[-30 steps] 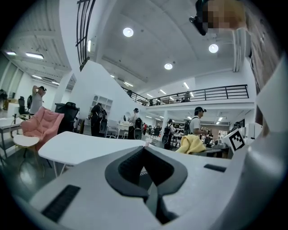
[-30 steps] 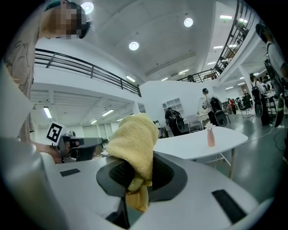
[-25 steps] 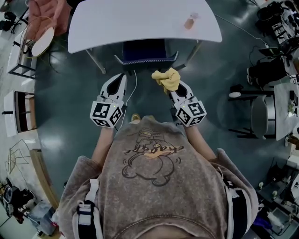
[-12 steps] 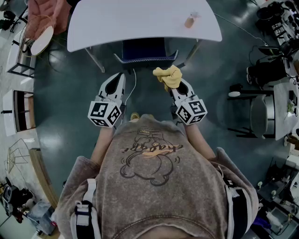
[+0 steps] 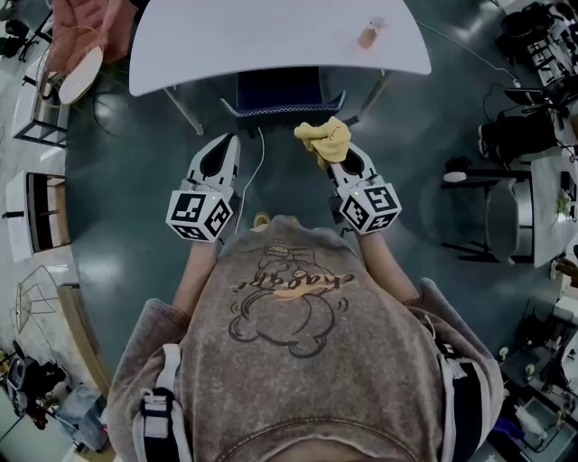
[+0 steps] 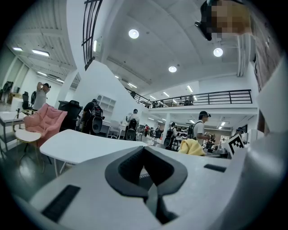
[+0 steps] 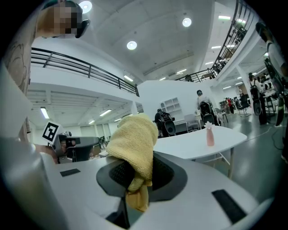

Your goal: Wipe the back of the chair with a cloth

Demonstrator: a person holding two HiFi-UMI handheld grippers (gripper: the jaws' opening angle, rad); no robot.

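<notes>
A dark blue chair [image 5: 278, 93] is tucked under the white table [image 5: 253, 36], its back rim facing me. In my right gripper [image 5: 334, 159] is a yellow cloth [image 5: 325, 140], bunched up over the jaws and hanging just short of the chair's right corner. The right gripper view shows the cloth [image 7: 135, 139] pinched between the dark pads of the right gripper [image 7: 135, 179]. Level with it, my left gripper [image 5: 225, 142] is shut on nothing, left of the chair back. The left gripper [image 6: 146, 173] points over the table in its own view.
A small pink bottle [image 5: 367, 36] stands on the table's right part. A pink armchair [image 5: 86, 27] and round side table [image 5: 81, 77] sit at the far left. A white cable [image 5: 253, 176] lies on the floor between the grippers. Black office chairs [image 5: 506, 217] stand right.
Both grippers have edged forward toward the chair back, the cloth going with the right one. Neither gripper's grip has changed.
</notes>
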